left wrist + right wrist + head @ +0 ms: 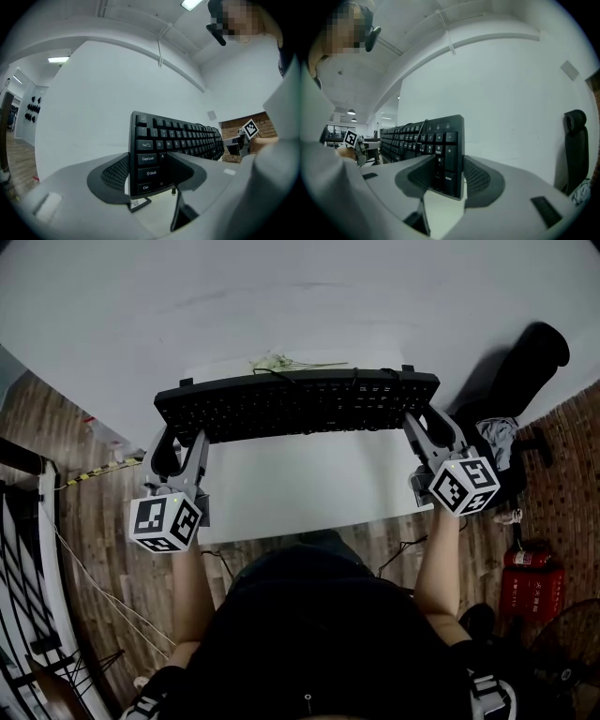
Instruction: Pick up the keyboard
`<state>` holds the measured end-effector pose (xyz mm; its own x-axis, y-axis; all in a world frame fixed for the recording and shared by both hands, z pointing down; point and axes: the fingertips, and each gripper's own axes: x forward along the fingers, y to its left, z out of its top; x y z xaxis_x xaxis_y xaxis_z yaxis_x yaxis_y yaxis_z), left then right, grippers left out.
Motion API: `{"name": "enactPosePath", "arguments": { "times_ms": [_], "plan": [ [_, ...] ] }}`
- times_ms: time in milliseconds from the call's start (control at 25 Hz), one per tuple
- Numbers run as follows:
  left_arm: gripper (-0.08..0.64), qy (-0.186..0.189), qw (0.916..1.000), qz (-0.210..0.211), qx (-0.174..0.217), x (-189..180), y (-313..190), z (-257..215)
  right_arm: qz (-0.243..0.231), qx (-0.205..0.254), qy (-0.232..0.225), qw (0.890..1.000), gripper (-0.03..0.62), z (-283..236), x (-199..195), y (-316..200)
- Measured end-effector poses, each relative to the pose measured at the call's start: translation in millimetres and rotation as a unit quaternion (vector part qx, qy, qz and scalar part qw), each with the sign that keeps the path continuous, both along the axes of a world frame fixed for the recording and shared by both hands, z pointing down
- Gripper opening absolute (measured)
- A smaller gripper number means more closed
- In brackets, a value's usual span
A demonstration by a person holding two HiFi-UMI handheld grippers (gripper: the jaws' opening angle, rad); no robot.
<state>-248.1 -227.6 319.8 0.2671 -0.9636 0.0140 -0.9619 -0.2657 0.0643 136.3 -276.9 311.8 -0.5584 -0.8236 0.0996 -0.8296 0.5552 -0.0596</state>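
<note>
The left claw (181,442) and right claw (422,420) clamp opposite ends of the keyboard (300,401), apparently lifted above the counter (300,493). Next, both ends must stay level.

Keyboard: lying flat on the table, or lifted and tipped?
Lifted and tipped upright. The keyboard is on edge, keys facing the person, ends clamped in the left gripper and right gripper, clear of the table.

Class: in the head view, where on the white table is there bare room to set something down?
The white table is bare from its near edge up to the keyboard, between the left gripper and right gripper. Its far edge is tighter: a green sprig lies there.
</note>
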Motion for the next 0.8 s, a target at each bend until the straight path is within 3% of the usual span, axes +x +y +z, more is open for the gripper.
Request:
{"name": "enactPosePath", "arguments": {
  "times_ms": [800],
  "plan": [
    [0.258,0.004,0.9999,-0.011,0.003,2.9,2.7,-3.1,-0.005,0.012,0.005,1.000,0.192,-6.9,2.0,-3.7]
  ]
}}
